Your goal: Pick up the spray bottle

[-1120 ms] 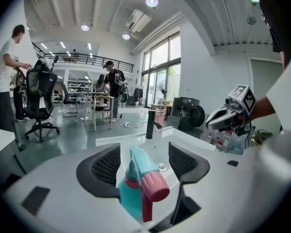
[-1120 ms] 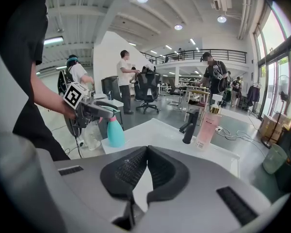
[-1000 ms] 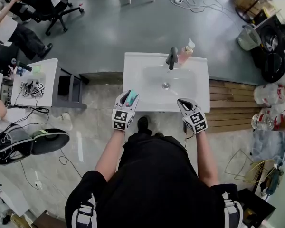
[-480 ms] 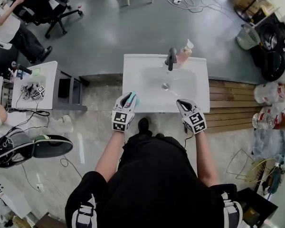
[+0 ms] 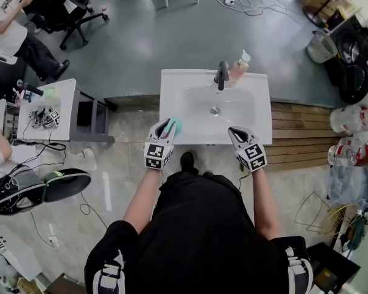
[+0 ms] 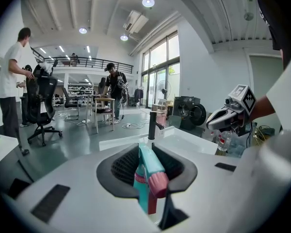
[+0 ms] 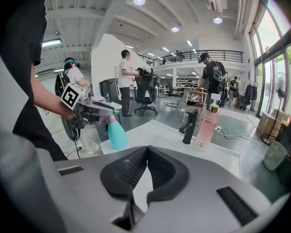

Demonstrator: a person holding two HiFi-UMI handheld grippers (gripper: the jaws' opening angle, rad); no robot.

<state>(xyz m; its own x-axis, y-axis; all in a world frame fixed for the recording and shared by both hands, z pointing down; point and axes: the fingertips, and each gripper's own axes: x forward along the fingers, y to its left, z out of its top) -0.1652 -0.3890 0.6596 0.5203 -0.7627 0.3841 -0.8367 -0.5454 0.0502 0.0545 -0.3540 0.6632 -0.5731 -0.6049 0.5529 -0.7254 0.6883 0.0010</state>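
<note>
The spray bottle (image 5: pixel 174 126) is teal with a pink collar and stands on the front left corner of the white sink (image 5: pixel 260 130). My left gripper (image 5: pixel 166 128) is shut on its spray head. In the left gripper view the teal and pink head (image 6: pixel 149 176) sits pinched between the dark pads. The right gripper view shows the teal body (image 7: pixel 117 134) upright under the left gripper (image 7: pixel 89 108). My right gripper (image 5: pixel 235 131) hovers at the sink's front right edge, its jaws (image 7: pixel 147 148) shut with nothing between them.
A dark tap (image 5: pixel 221 74) and a pink soap bottle (image 5: pixel 239 67) stand at the back of the sink. A wooden platform (image 5: pixel 300 136) lies to the right, a small white table (image 5: pixel 46 106) to the left. People and office chairs are further off.
The left jaws have come together on the spray bottle's head; a second ago they stood wider around it. Neither hand has shifted.
</note>
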